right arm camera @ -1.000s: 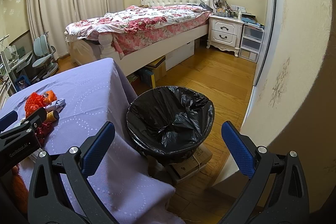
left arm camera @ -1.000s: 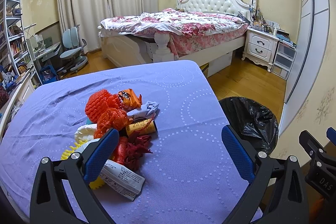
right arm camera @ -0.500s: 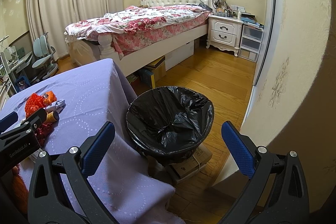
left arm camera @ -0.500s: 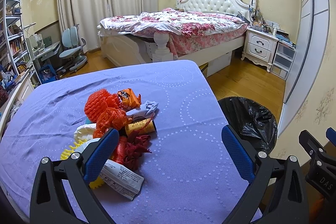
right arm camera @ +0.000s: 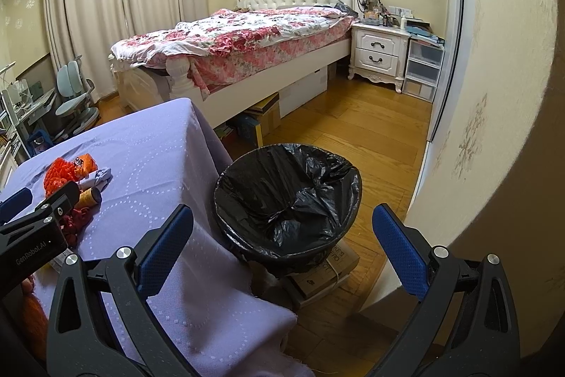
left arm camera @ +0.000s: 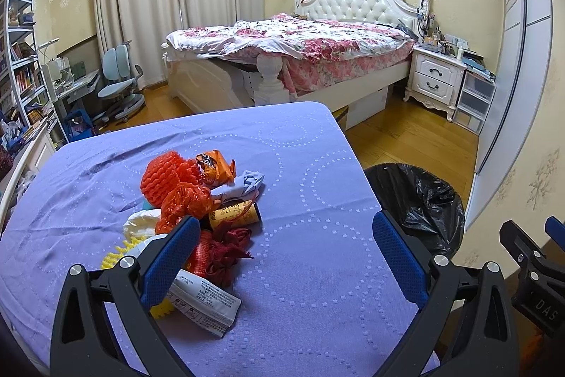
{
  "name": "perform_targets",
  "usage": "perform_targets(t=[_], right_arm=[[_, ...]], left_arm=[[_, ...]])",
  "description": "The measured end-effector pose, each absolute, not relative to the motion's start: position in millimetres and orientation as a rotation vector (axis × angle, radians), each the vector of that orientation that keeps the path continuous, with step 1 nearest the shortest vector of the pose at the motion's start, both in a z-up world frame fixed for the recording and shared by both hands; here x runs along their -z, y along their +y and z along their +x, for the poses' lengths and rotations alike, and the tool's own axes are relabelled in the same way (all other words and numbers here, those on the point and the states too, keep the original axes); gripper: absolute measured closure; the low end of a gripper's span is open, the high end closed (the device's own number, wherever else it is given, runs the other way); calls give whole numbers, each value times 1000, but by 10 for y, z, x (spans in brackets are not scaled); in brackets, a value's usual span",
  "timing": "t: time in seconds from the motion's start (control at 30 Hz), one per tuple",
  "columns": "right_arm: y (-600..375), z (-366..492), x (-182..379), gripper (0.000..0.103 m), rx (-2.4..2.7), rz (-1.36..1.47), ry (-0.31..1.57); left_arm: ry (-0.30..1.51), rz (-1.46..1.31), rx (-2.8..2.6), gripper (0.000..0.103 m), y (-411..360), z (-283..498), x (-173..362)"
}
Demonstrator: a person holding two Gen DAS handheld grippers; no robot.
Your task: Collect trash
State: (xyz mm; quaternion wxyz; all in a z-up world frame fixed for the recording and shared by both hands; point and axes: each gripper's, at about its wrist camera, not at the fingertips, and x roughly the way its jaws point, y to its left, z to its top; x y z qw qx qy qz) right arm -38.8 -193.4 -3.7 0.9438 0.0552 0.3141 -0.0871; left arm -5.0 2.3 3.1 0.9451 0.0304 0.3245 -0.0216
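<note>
A heap of trash (left arm camera: 197, 200) lies on the purple tablecloth (left arm camera: 300, 271): orange foam net (left arm camera: 162, 175), orange wrapper (left arm camera: 215, 165), a yellow tube (left arm camera: 235, 214), dark red cloth (left arm camera: 226, 249) and a white packet (left arm camera: 204, 301). My left gripper (left arm camera: 286, 257) is open over the table; its left finger overlaps the heap's near side, nothing is held. A bin lined with a black bag (right arm camera: 286, 200) stands on the floor right of the table. Above the bin, my right gripper (right arm camera: 282, 246) is open and empty. The heap (right arm camera: 74, 186) shows at left in the right wrist view.
A bed (left arm camera: 300, 48) with floral bedding stands behind the table, a white nightstand (left arm camera: 436, 80) to its right. A desk chair (left arm camera: 120, 87) and bookshelves (left arm camera: 21, 73) are at the left. Cardboard boxes (right arm camera: 325, 271) sit under the bin. A wall (right arm camera: 494, 94) runs close on the right.
</note>
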Motion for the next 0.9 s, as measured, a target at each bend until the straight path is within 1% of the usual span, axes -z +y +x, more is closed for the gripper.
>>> perform_targets(t=[0.23, 0.37, 0.47, 0.53, 0.67, 0.73, 0.9], right_arm=[[-1900, -374, 38, 4, 168, 117, 642], [-1799, -382, 3, 4, 148, 110, 637], [-1686, -393, -33, 7, 119, 101, 635], [-1601, -402, -42, 15, 98, 92, 637], [-1379, -410, -48, 17, 36, 87, 658], [-1287, -424, -43, 20, 6, 80, 665], [-916, -468, -29, 21, -99, 55, 686]], left_arm=[[655, 65, 47, 6, 30, -66, -60], [642, 68, 46, 10, 78, -118, -143], [635, 76, 31, 14, 177, -188, -184], [636, 82, 18, 16, 269, -219, -199], [636, 82, -26, 16, 546, -311, -208], [634, 81, -60, 16, 715, -362, -203], [647, 52, -151, 19, 1142, -494, -153]])
